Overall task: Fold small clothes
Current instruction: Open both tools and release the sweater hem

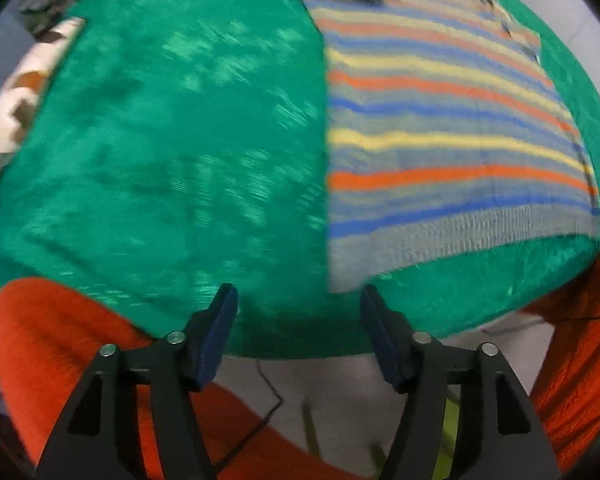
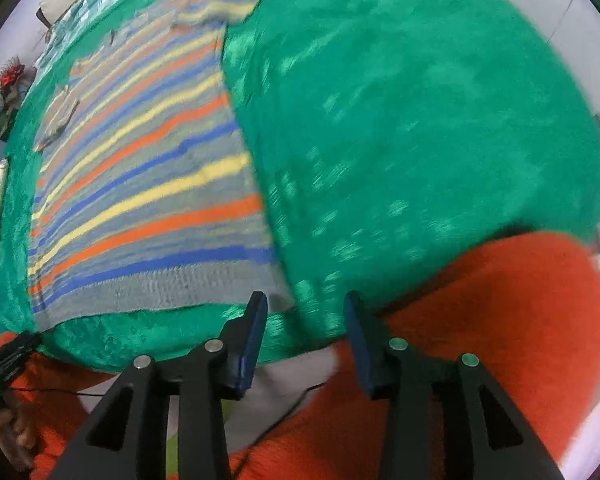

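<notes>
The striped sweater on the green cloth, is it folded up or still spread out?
Mostly spread. The striped sweater lies flat on the green cloth, hem straight; only a sleeve looks tucked over at the far end.

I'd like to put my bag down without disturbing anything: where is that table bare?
Two bare patches of the fuzzy green cloth flank the striped knitted sweater: a wide one towards the patterned cushion, another opposite. The far edge, by the folded sleeve, is crowded.

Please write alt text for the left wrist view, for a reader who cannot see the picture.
A striped knit garment lies flat on a green cloth. The left gripper hangs open and empty above the cloth's near edge, beside the garment's hem corner. Orange sleeves frame the bottom; the image is motion-blurred.
</notes>
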Motion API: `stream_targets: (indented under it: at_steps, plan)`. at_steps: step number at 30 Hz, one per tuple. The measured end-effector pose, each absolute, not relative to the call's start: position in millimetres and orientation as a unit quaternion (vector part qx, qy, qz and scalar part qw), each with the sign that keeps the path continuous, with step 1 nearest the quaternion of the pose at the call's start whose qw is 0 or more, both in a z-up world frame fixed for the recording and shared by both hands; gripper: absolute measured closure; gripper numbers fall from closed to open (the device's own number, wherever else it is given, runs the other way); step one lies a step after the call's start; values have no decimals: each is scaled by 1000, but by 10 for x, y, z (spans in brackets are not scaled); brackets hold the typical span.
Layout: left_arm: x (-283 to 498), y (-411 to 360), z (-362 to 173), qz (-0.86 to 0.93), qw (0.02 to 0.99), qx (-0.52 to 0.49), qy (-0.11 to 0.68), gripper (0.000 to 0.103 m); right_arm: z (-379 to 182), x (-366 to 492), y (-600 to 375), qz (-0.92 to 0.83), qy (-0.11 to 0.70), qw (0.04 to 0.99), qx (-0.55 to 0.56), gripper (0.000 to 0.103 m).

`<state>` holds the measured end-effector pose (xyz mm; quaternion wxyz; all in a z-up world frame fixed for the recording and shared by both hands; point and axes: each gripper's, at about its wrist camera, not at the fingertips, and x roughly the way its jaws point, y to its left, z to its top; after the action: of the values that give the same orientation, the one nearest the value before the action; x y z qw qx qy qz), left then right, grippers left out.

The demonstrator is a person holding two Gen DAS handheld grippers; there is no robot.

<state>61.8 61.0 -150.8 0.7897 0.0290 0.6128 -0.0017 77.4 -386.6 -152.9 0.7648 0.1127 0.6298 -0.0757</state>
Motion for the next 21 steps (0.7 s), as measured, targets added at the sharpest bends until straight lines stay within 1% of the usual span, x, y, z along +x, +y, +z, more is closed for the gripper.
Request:
stream_targets:
  at_steps: [2, 4, 5, 7, 8, 9, 11, 14, 15, 17, 19, 21]
  plan:
    - [620, 701, -1336, 13, 808, 20, 588, 27, -1330, 772, -3880, -86, 606, 785, 97, 60]
    - [702, 715, -1171, 13, 826, 6, 563, 26, -1130, 824, -3850, -80, 580, 805, 91, 58]
    - [775, 687, -1106, 6, 833, -1, 553, 24, -1052, 882, -3796, -71, 570, 814, 85, 55]
    - [959, 604, -1013, -10, 841, -6, 540, 23, -976, 1020, -3648, -46, 554, 829, 67, 50]
    - [1043, 512, -984, -22, 848, -7, 529, 21, -955, 1084, -3546, -32, 549, 834, 57, 50]
    - [1117, 400, -983, -34, 854, -4, 519, 16, -962, 1153, -3438, -17, 546, 836, 49, 49]
    - [1231, 205, -1080, -50, 858, 6, 512, 9, -1059, 1308, -3207, 26, 541, 840, 39, 49]
    - [1407, -126, -1416, -73, 838, 34, 540, 9, -1362, 1408, -2953, 71, 558, 826, 37, 50]
    - [1399, -214, -1627, -69, 822, 60, 562, 12, -1448, 1413, -2932, 78, 566, 820, 39, 50]
    - [1328, -248, -1806, -62, 807, 87, 581, 17, -1617, 1373, -2928, 82, 593, 800, 39, 50]
    - [1155, -160, -1749, -69, 818, 79, 566, 16, -1538, 1334, -3017, 86, 579, 810, 35, 50]
    - [1074, -35, -1652, -63, 827, 58, 556, 13, -1319, 1436, -3176, 72, 547, 834, -2, 50]
